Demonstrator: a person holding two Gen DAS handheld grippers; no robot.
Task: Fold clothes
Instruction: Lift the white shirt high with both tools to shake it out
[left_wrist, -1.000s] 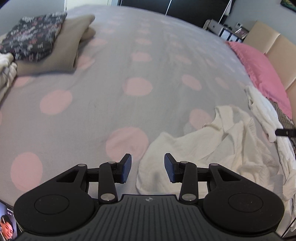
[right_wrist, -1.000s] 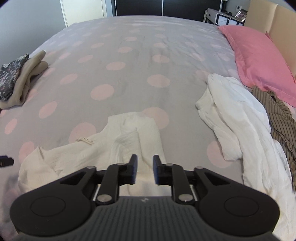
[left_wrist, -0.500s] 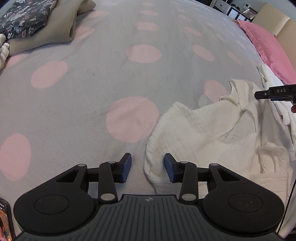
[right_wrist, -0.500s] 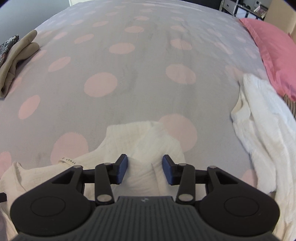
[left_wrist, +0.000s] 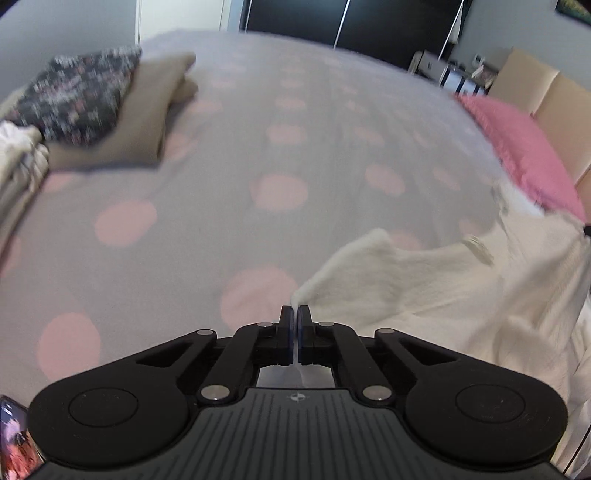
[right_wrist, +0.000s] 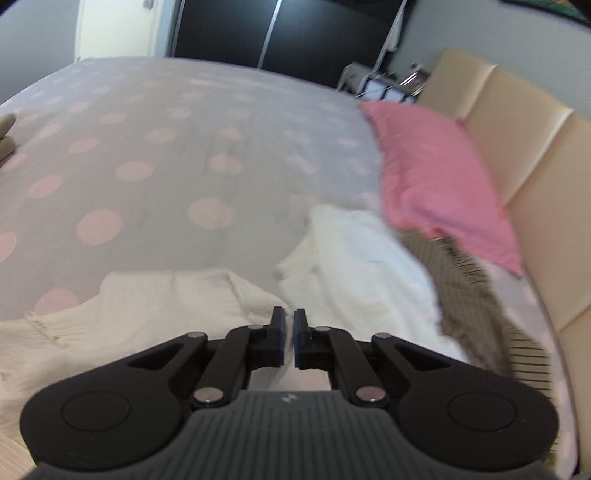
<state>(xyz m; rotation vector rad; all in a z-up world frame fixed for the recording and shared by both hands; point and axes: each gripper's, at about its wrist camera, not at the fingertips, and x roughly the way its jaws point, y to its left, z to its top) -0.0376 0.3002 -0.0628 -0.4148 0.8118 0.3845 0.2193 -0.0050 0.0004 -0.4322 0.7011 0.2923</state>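
A cream crinkled garment (left_wrist: 424, 288) lies crumpled on the grey bedspread with pink dots (left_wrist: 229, 155). My left gripper (left_wrist: 295, 314) has its jaws closing tight, the pads pinching the garment's left corner, which rises off the bed. In the right wrist view the same cream garment (right_wrist: 166, 306) spreads to the left. My right gripper (right_wrist: 289, 317) is closing to a thin slit at the garment's right edge, with cloth at its pads. The picture is blurred there.
A white garment (right_wrist: 362, 258) and a brown striped one (right_wrist: 469, 295) lie heaped by the pink pillow (right_wrist: 436, 173) and beige headboard (right_wrist: 524, 155). Folded clothes, floral on beige (left_wrist: 110, 110), sit at the bed's far left. A phone (left_wrist: 14, 435) shows at the lower left.
Both grippers went from open to shut at the cream garment's edges. Both views have risen and tilted up, and the garment's left corner is lifted off the bed.
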